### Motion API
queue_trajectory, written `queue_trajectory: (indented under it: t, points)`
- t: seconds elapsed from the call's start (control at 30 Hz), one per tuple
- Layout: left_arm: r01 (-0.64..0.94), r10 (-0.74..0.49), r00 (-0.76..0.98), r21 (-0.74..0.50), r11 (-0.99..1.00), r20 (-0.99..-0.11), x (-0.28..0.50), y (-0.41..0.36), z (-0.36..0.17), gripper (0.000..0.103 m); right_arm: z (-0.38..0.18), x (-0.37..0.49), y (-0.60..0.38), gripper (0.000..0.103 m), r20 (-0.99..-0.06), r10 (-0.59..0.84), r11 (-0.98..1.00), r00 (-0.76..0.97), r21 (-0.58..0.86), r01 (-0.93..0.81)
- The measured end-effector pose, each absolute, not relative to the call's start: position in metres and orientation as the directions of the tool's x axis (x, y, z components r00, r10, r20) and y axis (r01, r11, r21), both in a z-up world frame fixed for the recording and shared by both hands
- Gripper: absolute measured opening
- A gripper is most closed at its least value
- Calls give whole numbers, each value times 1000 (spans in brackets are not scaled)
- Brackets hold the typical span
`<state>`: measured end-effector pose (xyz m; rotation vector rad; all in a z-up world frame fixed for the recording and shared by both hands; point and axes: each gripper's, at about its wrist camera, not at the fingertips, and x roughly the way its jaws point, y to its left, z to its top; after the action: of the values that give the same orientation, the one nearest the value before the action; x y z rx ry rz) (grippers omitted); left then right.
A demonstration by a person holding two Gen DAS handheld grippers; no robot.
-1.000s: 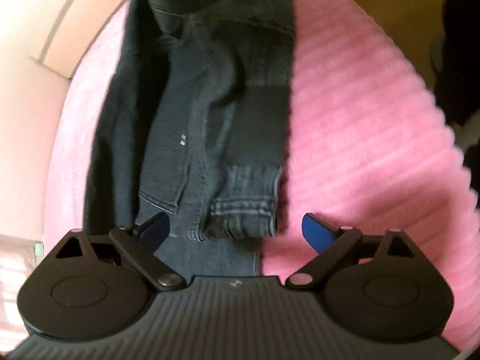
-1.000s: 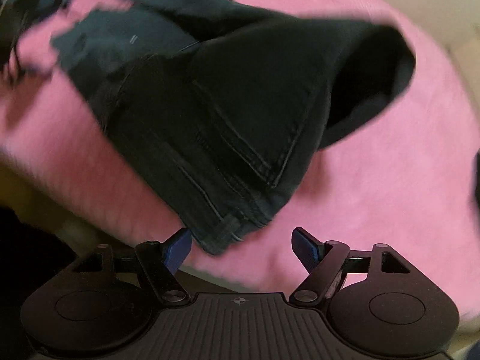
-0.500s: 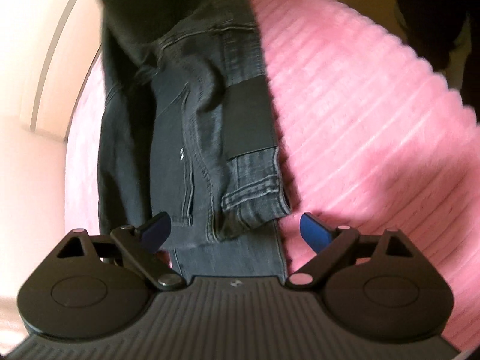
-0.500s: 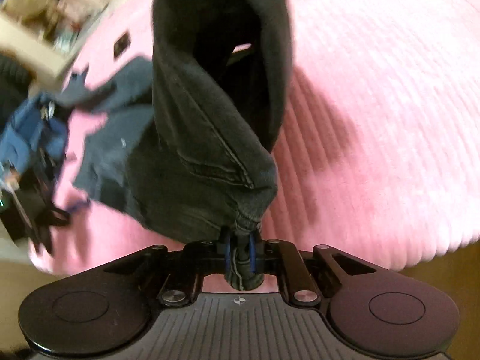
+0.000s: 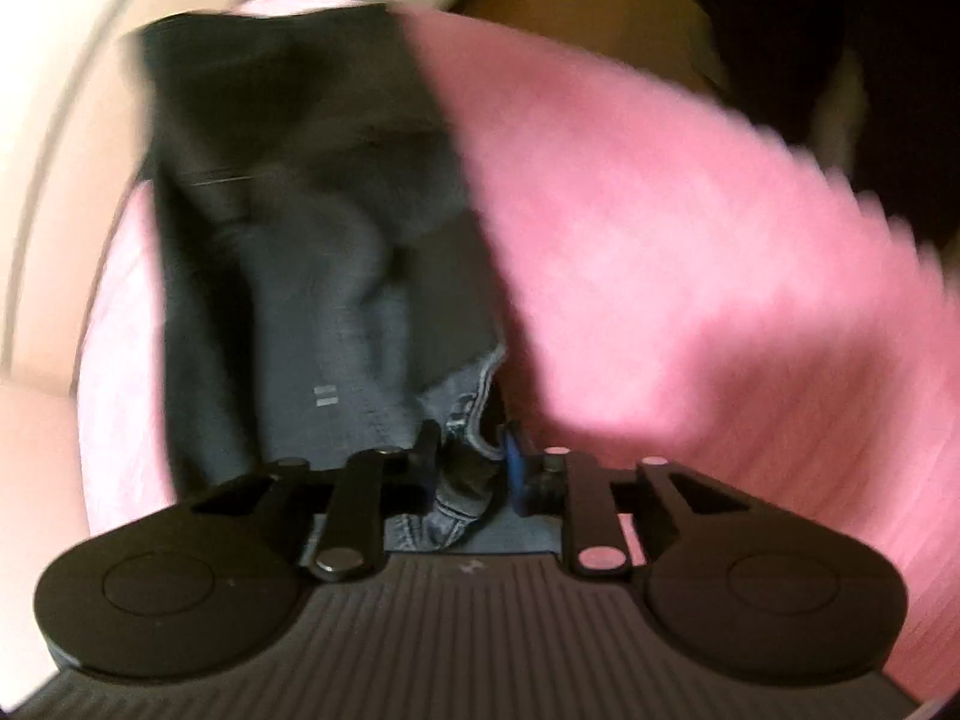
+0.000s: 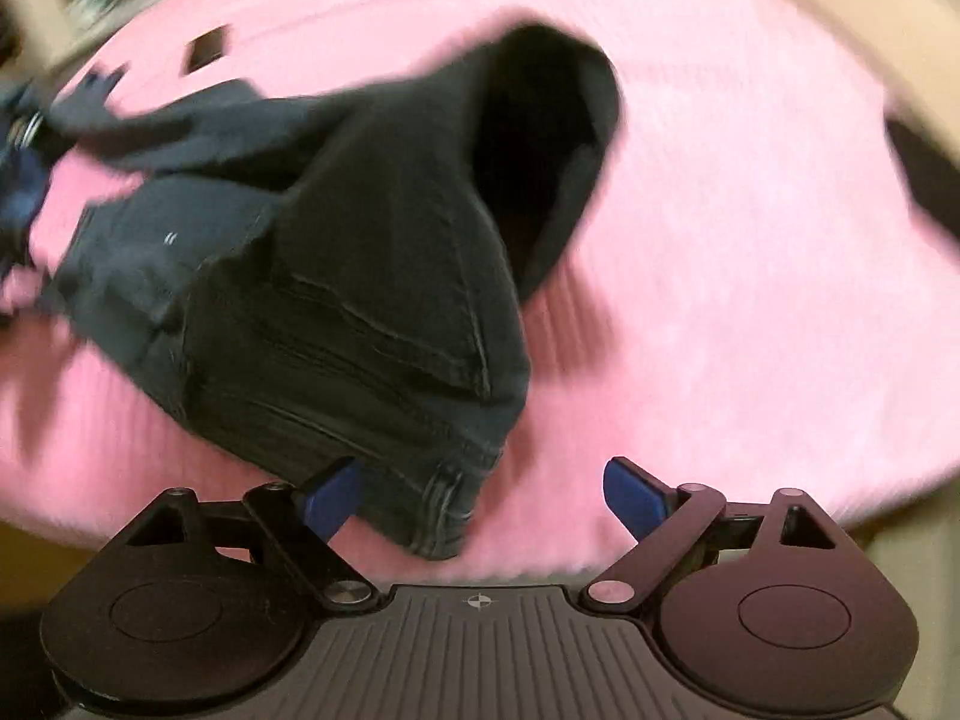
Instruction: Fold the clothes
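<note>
Left fingers [image 5: 469, 463] pinching jeans [image 5: 336, 276] hem, right fingers [image 6: 483, 495] spread, hem corner [image 6: 441, 510] lying between them, pink blanket [image 6: 720, 276] beneath

Motion-smeared throughout both views. Jeans [image 5: 312, 252] hem tucked between the left jaws, pinched part hidden. Clutter [image 6: 24, 138] at the right wrist view's left edge too blurred to identify. Dark patch [image 6: 918, 174] cut off at right.

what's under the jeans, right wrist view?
The pink ribbed blanket shows on all sides of the dark jeans, which lie on it. What sits directly beneath the denim is covered. The right gripper is open at the hem.
</note>
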<state>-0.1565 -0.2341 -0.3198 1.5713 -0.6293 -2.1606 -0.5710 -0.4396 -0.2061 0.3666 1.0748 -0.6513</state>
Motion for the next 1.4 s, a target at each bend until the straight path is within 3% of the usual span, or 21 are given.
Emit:
queue_trajectory:
  t: [0.2,0.33,0.5,0.53,0.57,0.63,0.67,0.77,0.93,1.07,1.27,1.4]
  points:
    - [484,-656,-270,490,-725,-705,-156,-304,-231,11,-216,-554,-390,90,-876,-295,919,381,-151,364]
    - [573,-712,-270,486,-660,-648,-156,-349,-196,11,-238,-539,-361,90,-852,-307,951,425,-257,172]
    - [698,-736,-256,406,-589,-627,-148,-401,-167,11,-266,-526,-342,90,-778,-447,868,441,-496,6]
    - [721,-738,-254,386,-575,-625,-146,-411,-162,11,-266,-527,-344,86,-763,-470,852,444,-523,4]
    - [739,-739,-249,370,-563,-625,-143,-418,-157,11,-261,-525,-352,59,-759,-477,851,444,-526,14]
    - [767,-742,-238,347,-540,-627,-137,-427,-150,11,-242,-521,-368,35,-773,-469,869,428,-491,65]
    - [776,-743,-231,341,-530,-629,-134,-428,-146,11,-231,-516,-372,29,-774,-463,876,432,-473,93]
    - [805,-745,-210,321,-500,-633,-126,-433,-136,11,-177,-505,-384,21,-761,-444,891,473,-429,146]
    - [886,-799,-142,285,-366,-584,-91,-412,-95,10,-63,-476,-387,19,-707,-337,939,622,-301,165]
    - [941,-864,-55,264,-213,-500,-52,-385,-33,10,29,-438,-373,18,-608,-209,975,766,-191,114]
    - [941,-940,101,337,-16,-326,7,-345,92,10,134,-388,-359,18,-352,-34,999,936,1,36]
    - [891,-959,172,450,54,-226,18,-337,187,9,189,-399,-376,18,-134,-13,983,991,178,36]
